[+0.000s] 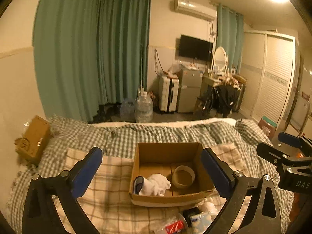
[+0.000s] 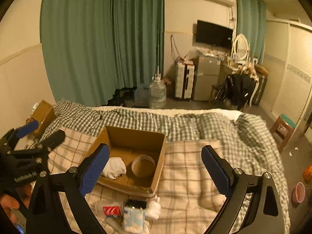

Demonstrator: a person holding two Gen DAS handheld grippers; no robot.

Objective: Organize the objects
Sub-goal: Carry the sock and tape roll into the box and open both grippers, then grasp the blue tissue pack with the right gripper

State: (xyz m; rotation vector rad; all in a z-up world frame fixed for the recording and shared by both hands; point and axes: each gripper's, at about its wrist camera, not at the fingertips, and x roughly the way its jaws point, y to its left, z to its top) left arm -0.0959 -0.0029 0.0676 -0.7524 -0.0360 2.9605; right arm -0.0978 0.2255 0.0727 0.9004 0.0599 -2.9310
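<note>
Open cardboard box [image 1: 169,175] on the bed [image 1: 109,136], atop a beige plaid blanket [image 1: 109,193]. Inside it already: tape roll [image 1: 183,176] toward the box's right wall, white cloth [image 1: 158,184] left of the roll, and a small blue-edged item [image 1: 138,184] against the left wall.

Just in front of the box's near wall, still loose on the blanket: a clear plastic cup with a red label [image 2: 110,210], a pale blue tissue pack [image 2: 134,219], a small black object [image 2: 136,203] and a white plush figure [image 2: 154,207], all bunched close, some touching.

Left tool [image 1: 151,172] empty, fingers spread wide, box framed between them. Right tool [image 2: 156,170] likewise spread and empty, above the box's right wall.

Judged handling: all 4 loose items light. Cup thin and crushable, likely slippery; best pinched gently across its middle. Tissue pack soft, yielding; squeeze across the narrow sides. Plush compressible and forgiving; grab the body. Black object probably rigid, nature unclear. Tight bunching risks nudging neighbours.
</note>
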